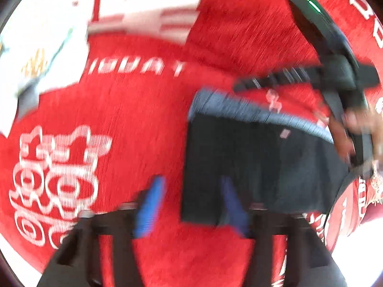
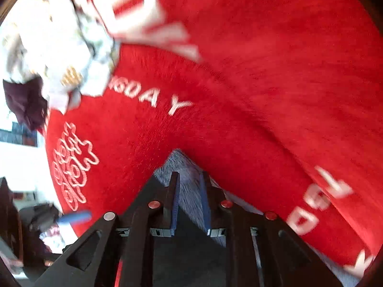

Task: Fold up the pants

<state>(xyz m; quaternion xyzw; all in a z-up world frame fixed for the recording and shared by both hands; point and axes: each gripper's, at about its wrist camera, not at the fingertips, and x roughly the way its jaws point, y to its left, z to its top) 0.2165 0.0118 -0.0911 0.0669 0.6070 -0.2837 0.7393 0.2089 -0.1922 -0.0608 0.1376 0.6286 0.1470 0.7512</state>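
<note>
The dark pants (image 1: 258,167), folded into a flat rectangle with a grey waistband, lie on the red blanket (image 1: 134,110). Left gripper (image 1: 191,203) fingers spread wide over its near edge. Right gripper (image 2: 190,205) fingers pinch the grey fabric narrowly.

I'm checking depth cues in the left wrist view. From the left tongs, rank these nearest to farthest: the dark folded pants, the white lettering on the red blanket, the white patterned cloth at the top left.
1. Dark folded pants, right, under the right finger of the left tongs.
2. White lettering on the red fleece blanket, centre.
3. White patterned cloth, far upper left.
</note>
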